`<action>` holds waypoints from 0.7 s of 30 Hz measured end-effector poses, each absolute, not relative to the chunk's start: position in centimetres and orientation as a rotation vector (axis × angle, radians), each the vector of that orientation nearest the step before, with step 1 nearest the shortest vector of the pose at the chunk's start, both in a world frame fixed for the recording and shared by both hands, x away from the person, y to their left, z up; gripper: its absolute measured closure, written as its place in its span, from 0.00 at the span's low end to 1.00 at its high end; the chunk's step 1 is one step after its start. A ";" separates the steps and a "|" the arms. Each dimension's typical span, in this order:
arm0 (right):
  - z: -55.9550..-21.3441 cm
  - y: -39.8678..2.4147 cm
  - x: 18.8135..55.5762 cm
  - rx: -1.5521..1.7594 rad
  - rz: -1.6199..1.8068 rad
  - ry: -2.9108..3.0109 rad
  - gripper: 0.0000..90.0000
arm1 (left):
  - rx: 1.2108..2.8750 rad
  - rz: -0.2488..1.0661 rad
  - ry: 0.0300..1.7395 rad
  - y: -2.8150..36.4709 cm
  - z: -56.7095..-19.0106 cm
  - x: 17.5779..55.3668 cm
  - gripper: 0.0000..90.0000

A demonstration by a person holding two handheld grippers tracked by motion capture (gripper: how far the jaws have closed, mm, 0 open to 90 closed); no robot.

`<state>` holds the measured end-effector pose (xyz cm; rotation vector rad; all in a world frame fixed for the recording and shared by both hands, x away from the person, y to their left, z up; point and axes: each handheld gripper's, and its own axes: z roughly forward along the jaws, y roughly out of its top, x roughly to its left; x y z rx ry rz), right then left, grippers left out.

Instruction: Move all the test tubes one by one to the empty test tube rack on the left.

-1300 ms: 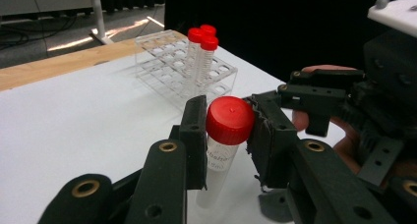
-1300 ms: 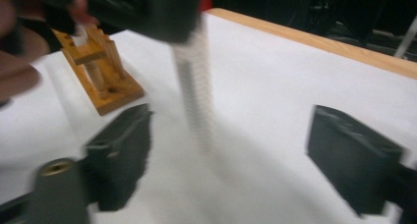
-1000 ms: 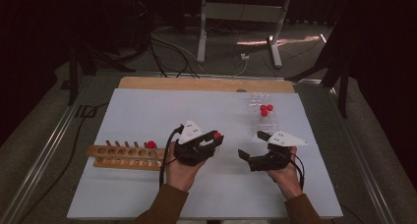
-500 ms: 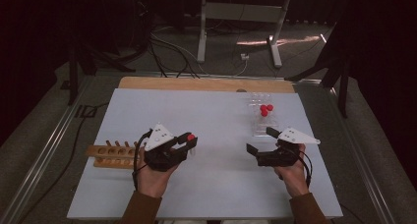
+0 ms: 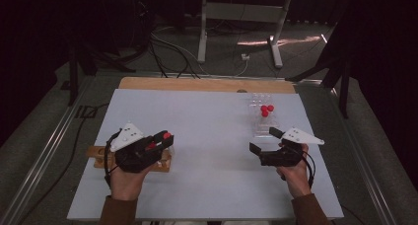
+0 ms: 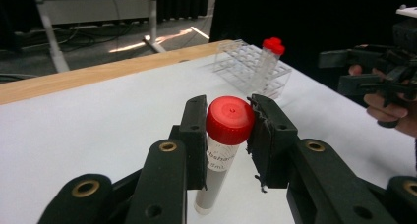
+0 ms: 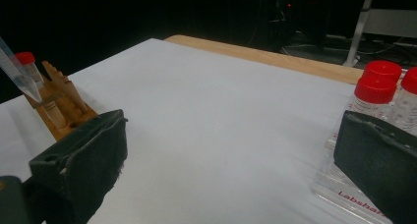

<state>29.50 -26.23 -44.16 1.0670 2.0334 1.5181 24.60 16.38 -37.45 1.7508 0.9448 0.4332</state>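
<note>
My left gripper [image 5: 165, 140] is shut on a clear tube with a red cap [image 5: 167, 135]. It holds the tube upright above the right end of the wooden rack [image 5: 98, 153]. In the left gripper view both jaws press the red cap [image 6: 229, 120] from the sides. My right gripper [image 5: 263, 140] stands open at the table's right, just in front of the clear plastic rack [image 5: 262, 129] that holds three red-capped tubes [image 5: 266, 110]. In the right gripper view the jaws are wide apart, with the wooden rack [image 7: 64, 111] far left and red-capped tubes [image 7: 376, 89] at right.
A white mat [image 5: 212, 131] covers the table, and a wooden strip [image 5: 197, 84] runs along its far edge. Cables and metal stand legs [image 5: 202, 37] lie on the floor beyond. A red-capped tube [image 7: 24, 58] rises at the wooden rack; whether it is the held one is unclear.
My left gripper has carried the red-capped tube from the table's middle leftward to the wooden rack. The right gripper has shifted slightly right and stays open.
</note>
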 end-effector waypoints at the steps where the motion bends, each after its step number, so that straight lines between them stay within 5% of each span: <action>1: -44.2 -26.3 29.5 1.067 1.518 2.033 0.00 | 1.753 0.437 0.956 16.8 -37.3 24.5 0.78; 21: -44.3 -26.3 29.5 1.075 1.520 2.033 0.00 | 1.783 0.527 1.062 21.4 -37.5 24.5 0.78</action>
